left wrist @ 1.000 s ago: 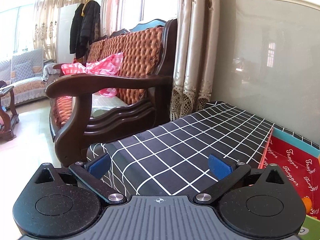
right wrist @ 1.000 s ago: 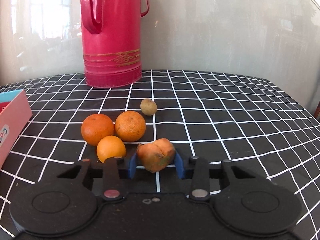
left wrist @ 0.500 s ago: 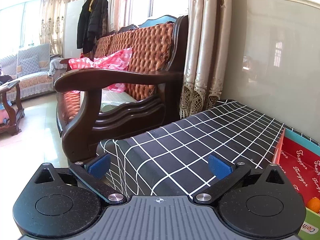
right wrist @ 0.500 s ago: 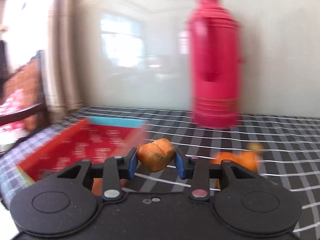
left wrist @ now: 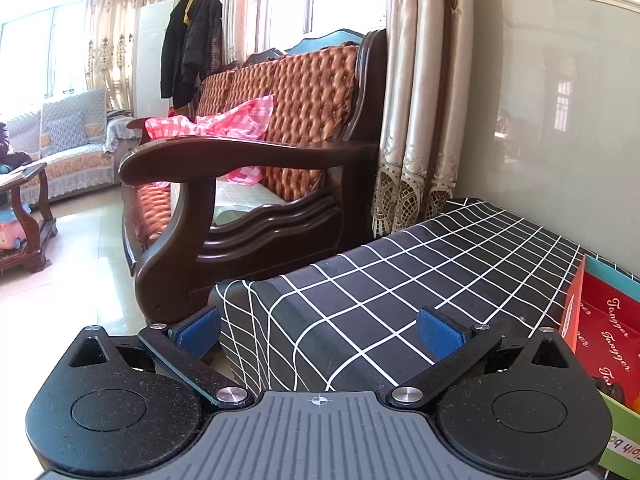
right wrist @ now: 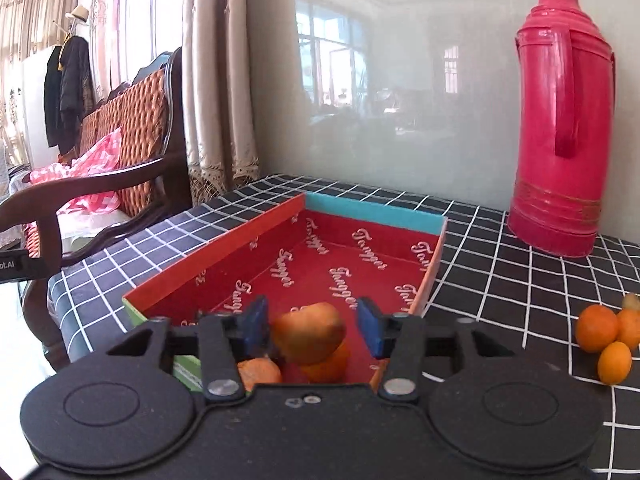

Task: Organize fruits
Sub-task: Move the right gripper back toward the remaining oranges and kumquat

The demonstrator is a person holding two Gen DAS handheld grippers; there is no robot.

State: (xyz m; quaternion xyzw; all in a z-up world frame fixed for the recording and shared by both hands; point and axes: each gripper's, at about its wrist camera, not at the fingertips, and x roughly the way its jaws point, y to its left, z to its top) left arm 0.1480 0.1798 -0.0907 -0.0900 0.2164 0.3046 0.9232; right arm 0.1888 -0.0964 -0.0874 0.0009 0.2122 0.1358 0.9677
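My right gripper [right wrist: 312, 326] is over the near end of the red box [right wrist: 224, 250]. Its jaws stand apart, wider than the brownish-orange fruit [right wrist: 308, 338] between them; the fruit looks blurred and free of the right pad. Two oranges [right wrist: 258, 372] lie in the box below it. Three oranges [right wrist: 596, 328] and a small brown fruit [right wrist: 631, 301] sit on the checked cloth to the right. My left gripper [left wrist: 318, 330] is open and empty over the table's left end; the box edge [left wrist: 576, 304] shows at its right.
A tall pink thermos [right wrist: 564, 120] stands at the back right against the wall. A wooden armchair [left wrist: 248, 168] stands just left of the table [left wrist: 440, 264], with curtains behind it. The table's left edge drops off beside my left gripper.
My right gripper carried the brownish fruit left from the orange pile to over the box, and its jaws have opened. My left gripper drifted slightly, still open.
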